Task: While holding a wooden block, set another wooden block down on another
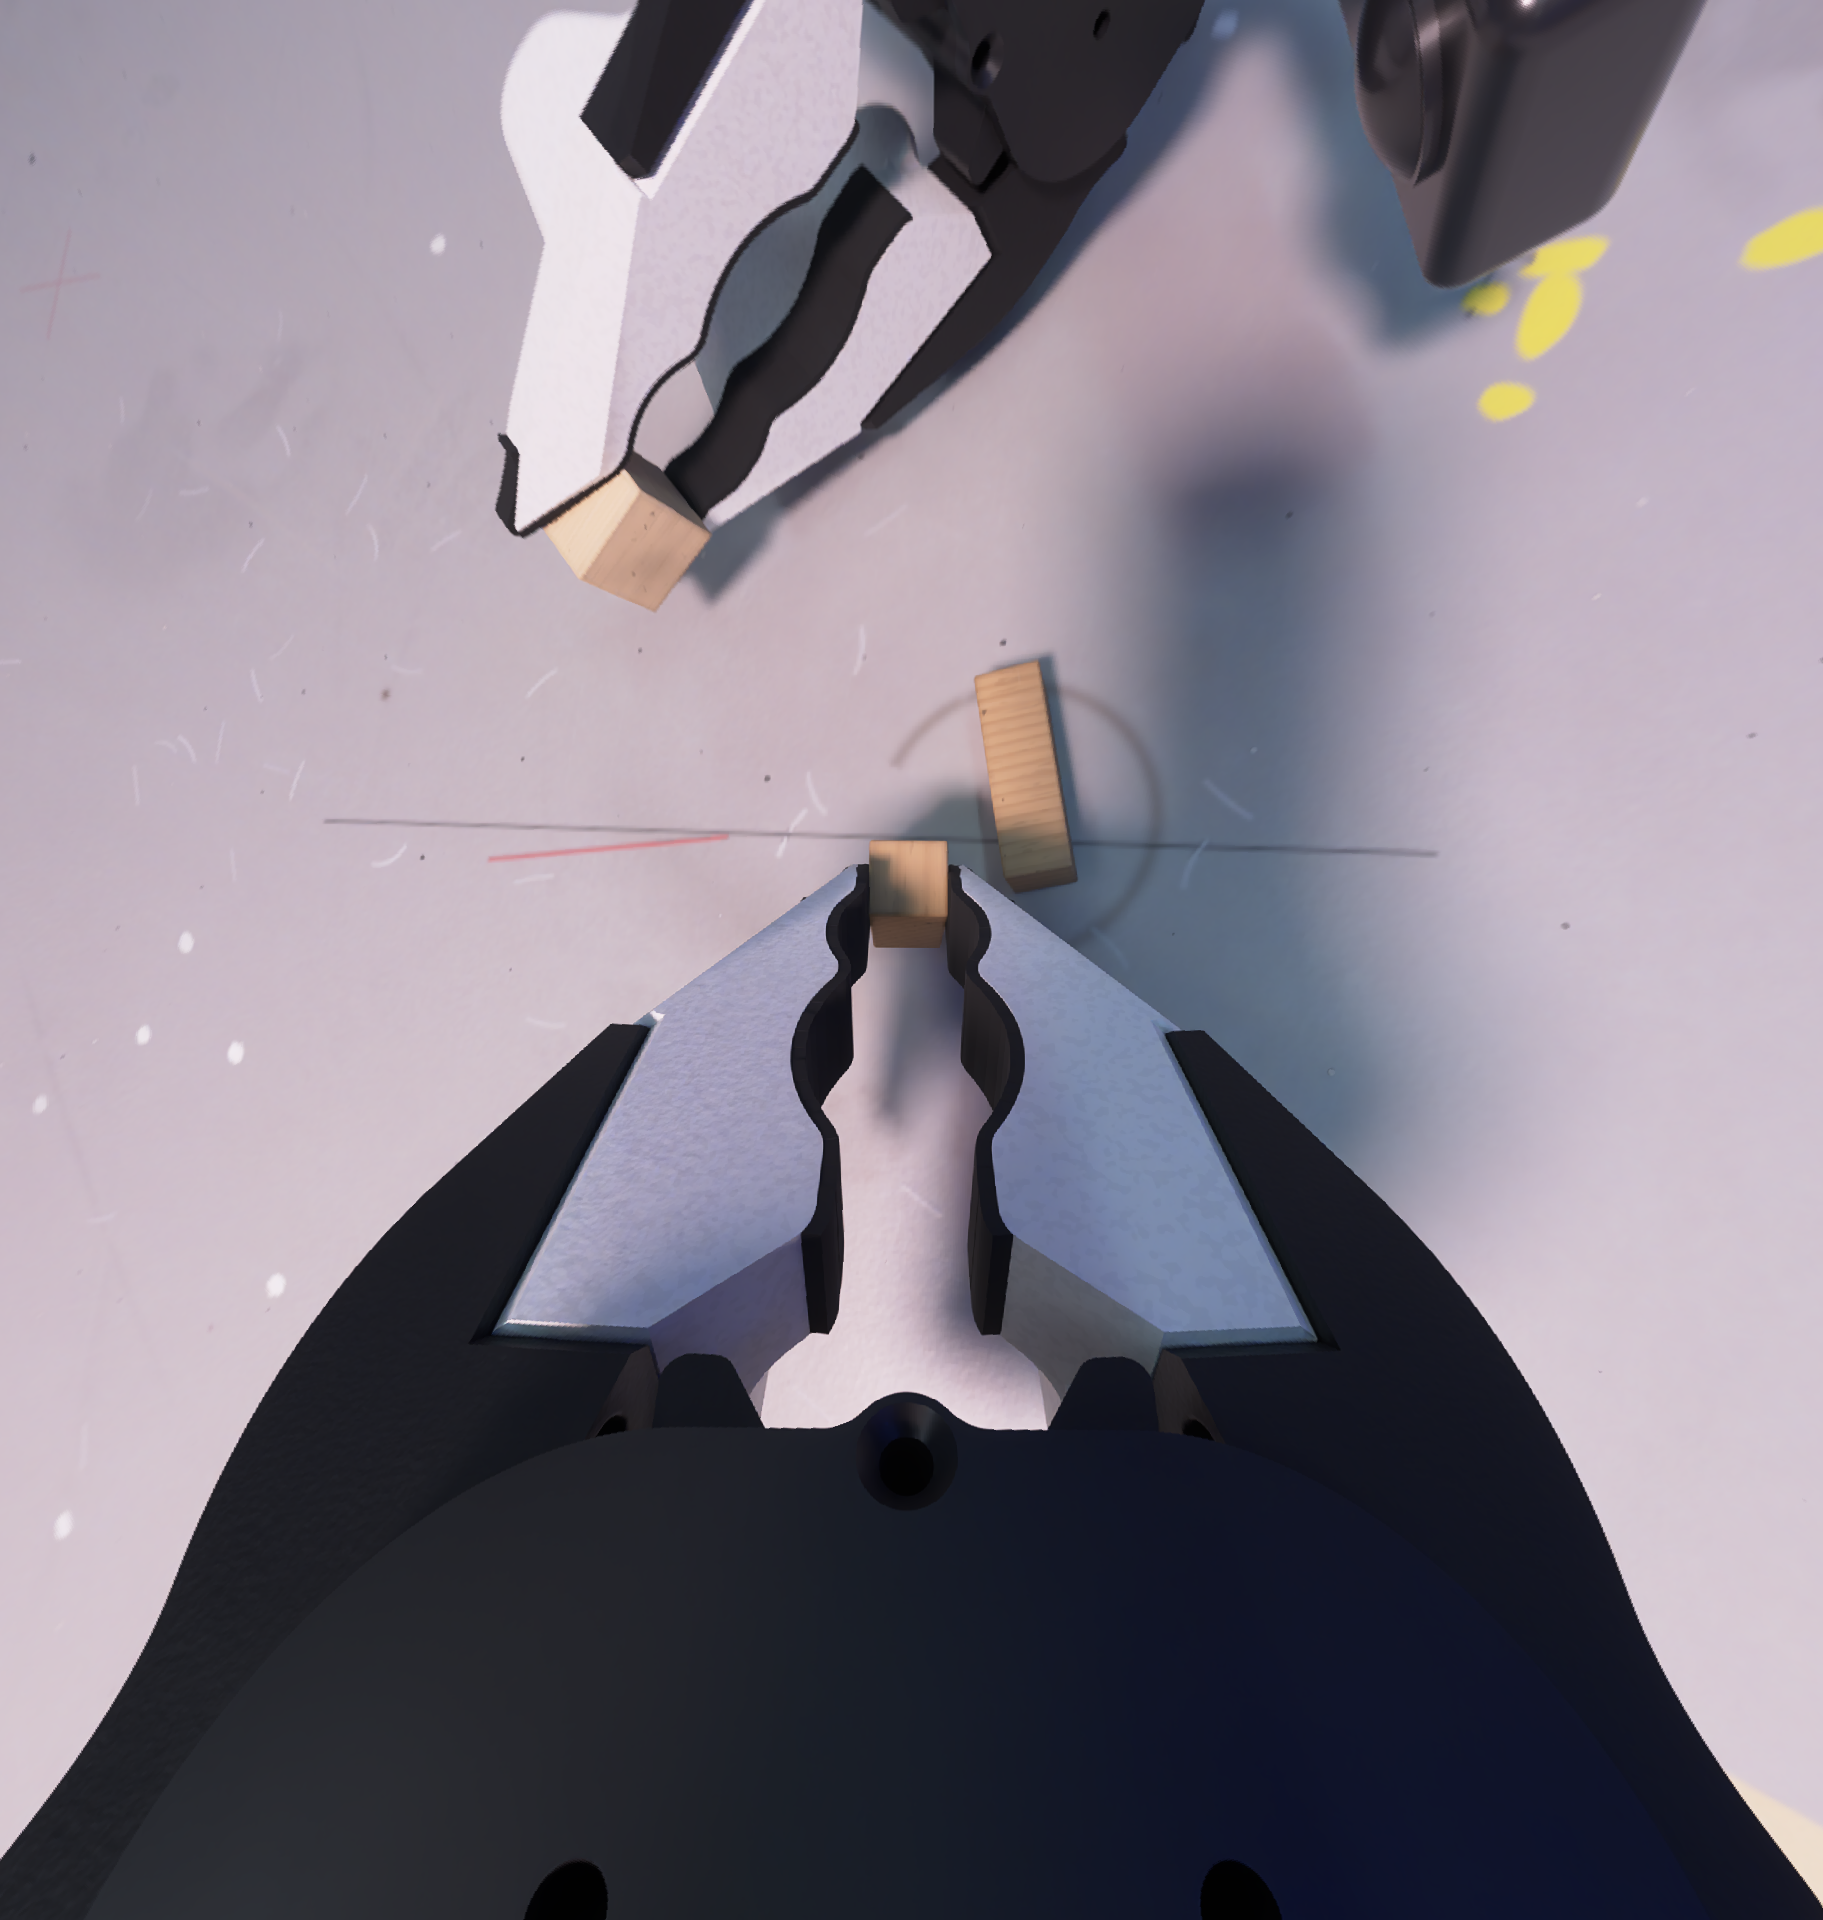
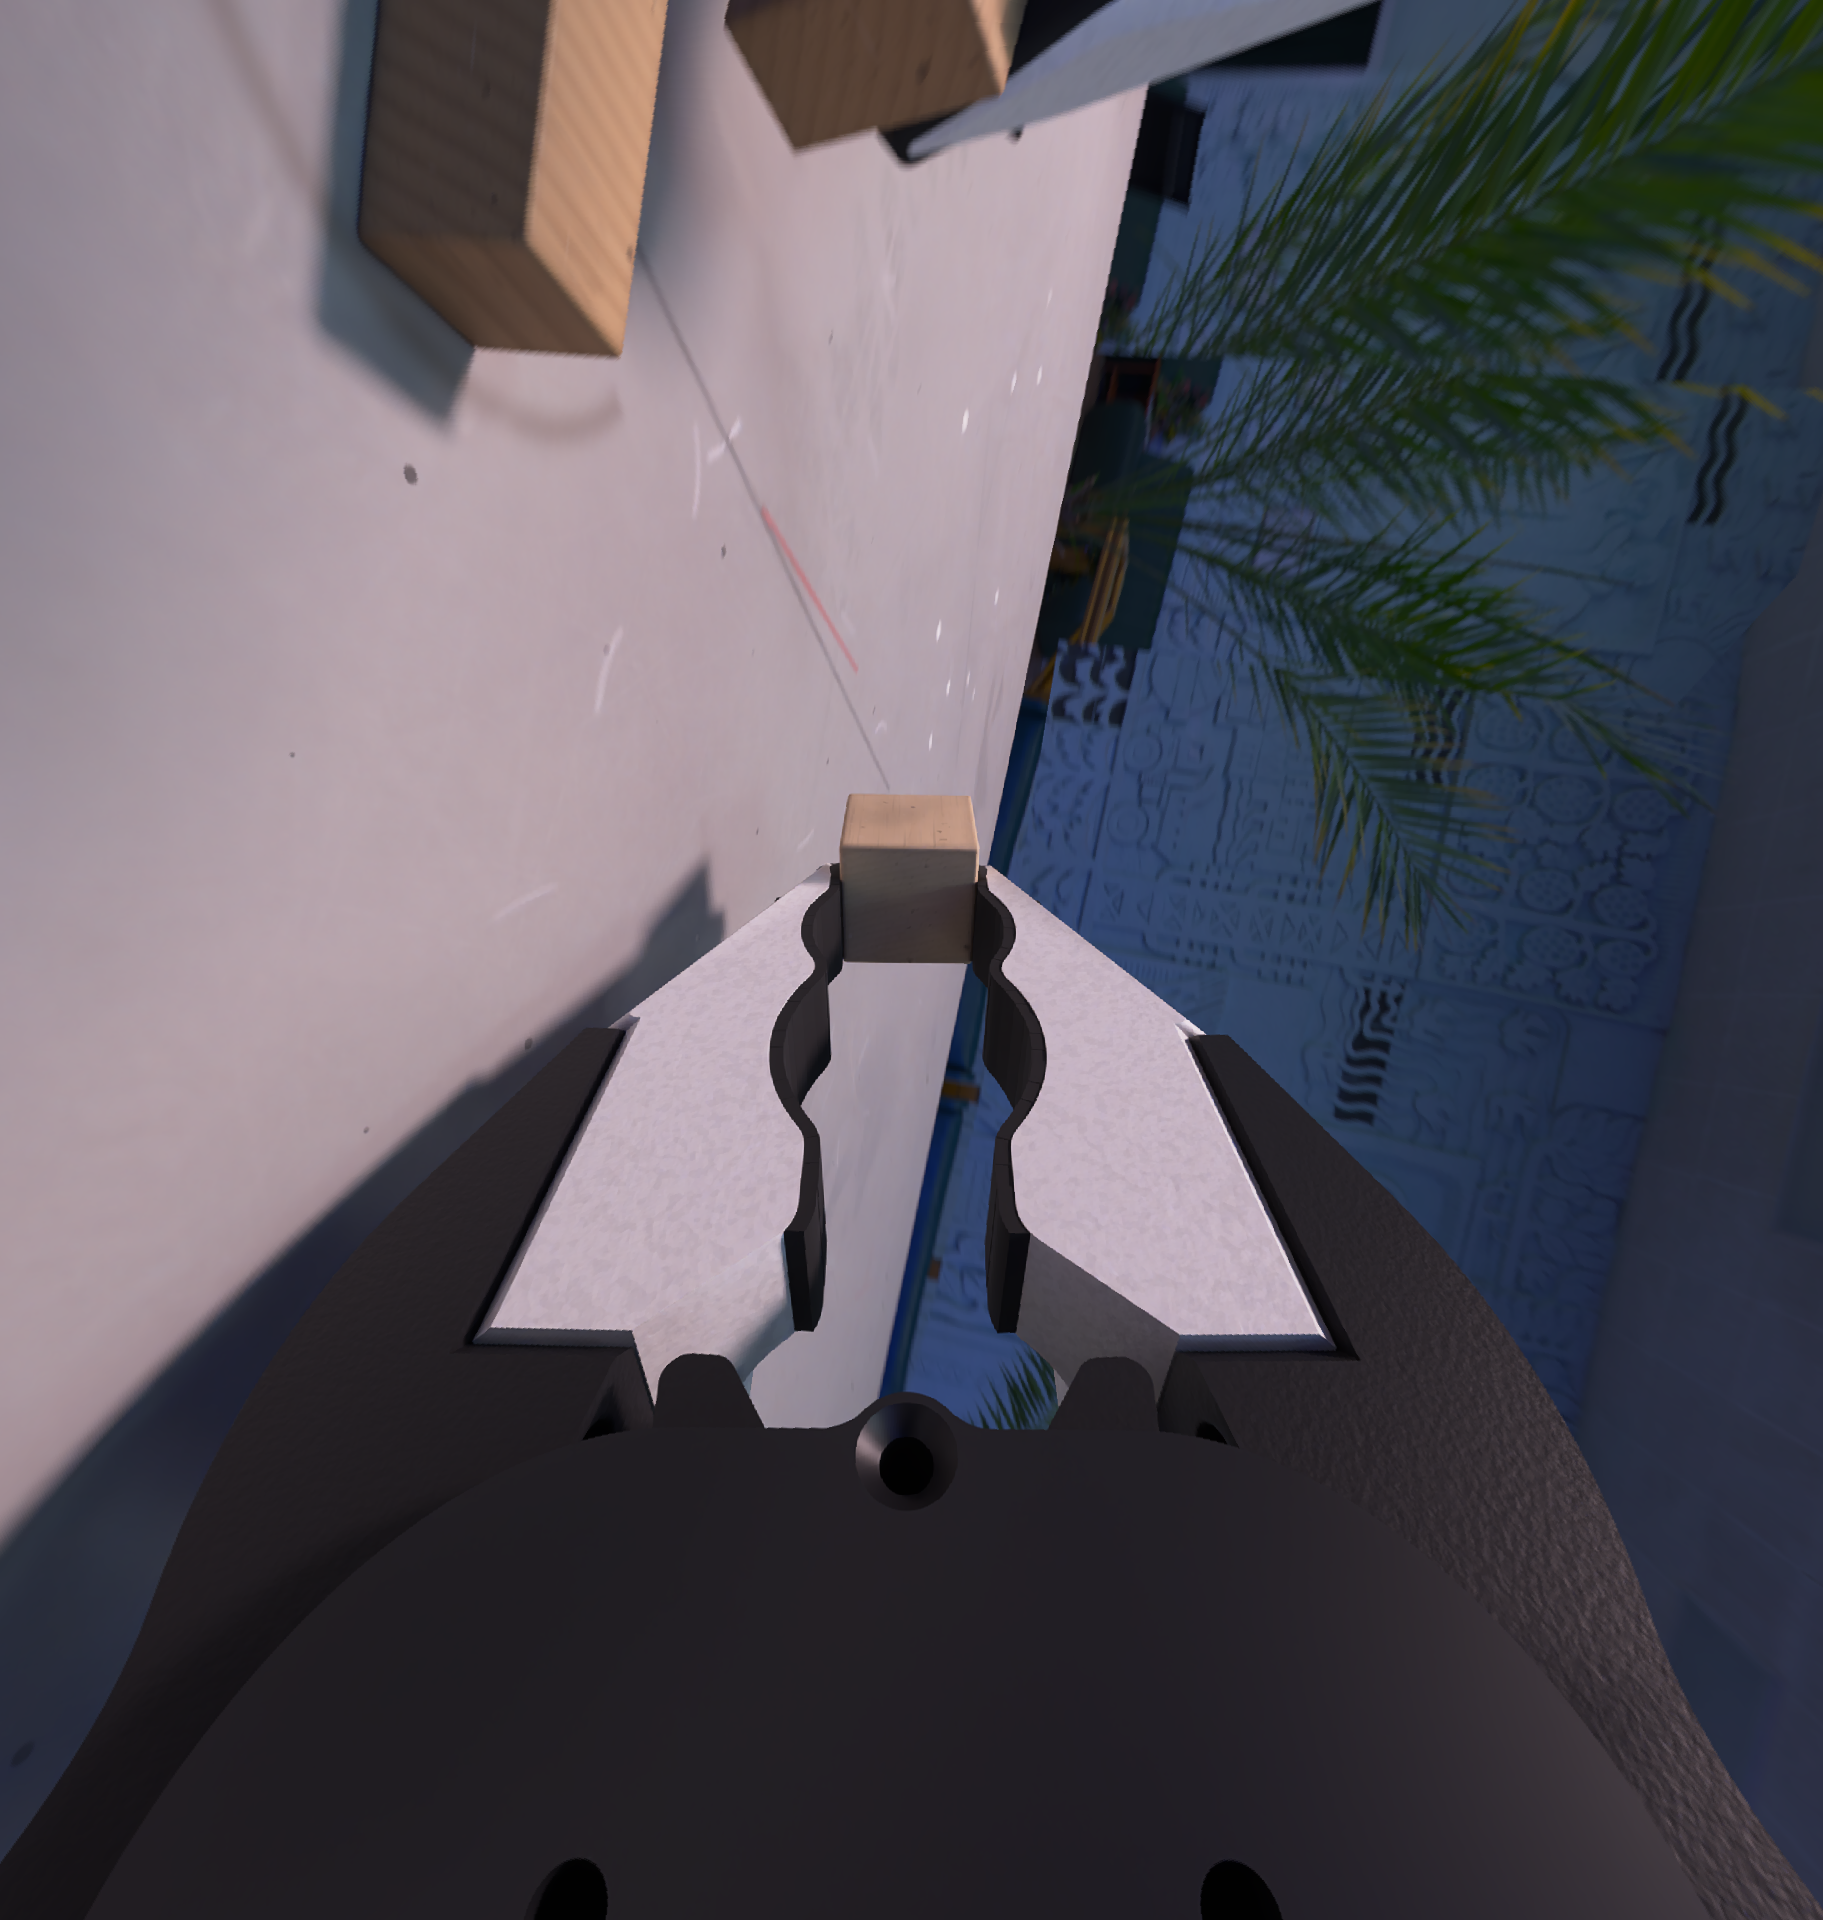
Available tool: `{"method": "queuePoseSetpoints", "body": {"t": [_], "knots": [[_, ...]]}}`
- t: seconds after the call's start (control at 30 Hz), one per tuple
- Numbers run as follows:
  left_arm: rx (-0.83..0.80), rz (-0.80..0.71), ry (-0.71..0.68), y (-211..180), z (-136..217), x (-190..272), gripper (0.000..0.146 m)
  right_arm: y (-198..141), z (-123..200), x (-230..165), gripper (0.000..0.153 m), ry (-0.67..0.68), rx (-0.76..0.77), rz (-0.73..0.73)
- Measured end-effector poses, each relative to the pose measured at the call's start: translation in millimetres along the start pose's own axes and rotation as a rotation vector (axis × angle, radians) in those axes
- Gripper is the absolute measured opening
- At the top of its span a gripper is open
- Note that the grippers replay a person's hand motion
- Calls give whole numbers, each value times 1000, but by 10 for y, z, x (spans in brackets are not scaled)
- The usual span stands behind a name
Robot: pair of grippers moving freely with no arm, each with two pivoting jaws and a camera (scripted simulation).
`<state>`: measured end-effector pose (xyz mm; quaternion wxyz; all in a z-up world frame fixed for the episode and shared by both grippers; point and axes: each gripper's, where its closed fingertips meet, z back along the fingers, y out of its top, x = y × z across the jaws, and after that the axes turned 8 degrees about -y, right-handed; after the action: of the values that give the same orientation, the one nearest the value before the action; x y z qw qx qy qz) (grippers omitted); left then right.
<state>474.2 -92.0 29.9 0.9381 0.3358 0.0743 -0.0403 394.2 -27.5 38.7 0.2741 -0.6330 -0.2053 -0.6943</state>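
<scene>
My left gripper (image 1: pixel 909 896) is shut on a small wooden block (image 1: pixel 907 894), held above the grey table. Just right of its tips a long flat wooden block (image 1: pixel 1023 774) lies on the table inside a drawn circle. My right gripper (image 2: pixel 909 902) is shut on a wooden cube (image 2: pixel 909 888). In the left wrist view the right gripper (image 1: pixel 632 520) shows at the top with its cube (image 1: pixel 632 545), up and left of the flat block. In the right wrist view the flat block (image 2: pixel 517 166) and the left gripper's block (image 2: pixel 871 68) show at the top.
The grey table (image 1: pixel 263 623) bears a thin dark line, a red mark and yellow paint spots (image 1: pixel 1546 312) at the far right. In the right wrist view the table edge (image 2: pixel 1052 582) runs up the middle, with a palm plant (image 2: pixel 1458 416) and patterned blue wall beyond.
</scene>
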Motion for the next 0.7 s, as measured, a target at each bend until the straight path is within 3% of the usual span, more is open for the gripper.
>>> {"method": "queuePoseSetpoints", "body": {"t": [0.3, 0.53, 0.7], "knots": [[185, 82, -99, 111, 63, 121, 13, 100, 37, 67, 24, -28, 83, -77], [343, 301, -146, 171, 277, 88, 13, 74, 46, 122, 24, -62, 69, -77], [311, 399, -185, 178, 211, 108, 13, 127, 46, 142, 24, -81, 67, -40]]}}
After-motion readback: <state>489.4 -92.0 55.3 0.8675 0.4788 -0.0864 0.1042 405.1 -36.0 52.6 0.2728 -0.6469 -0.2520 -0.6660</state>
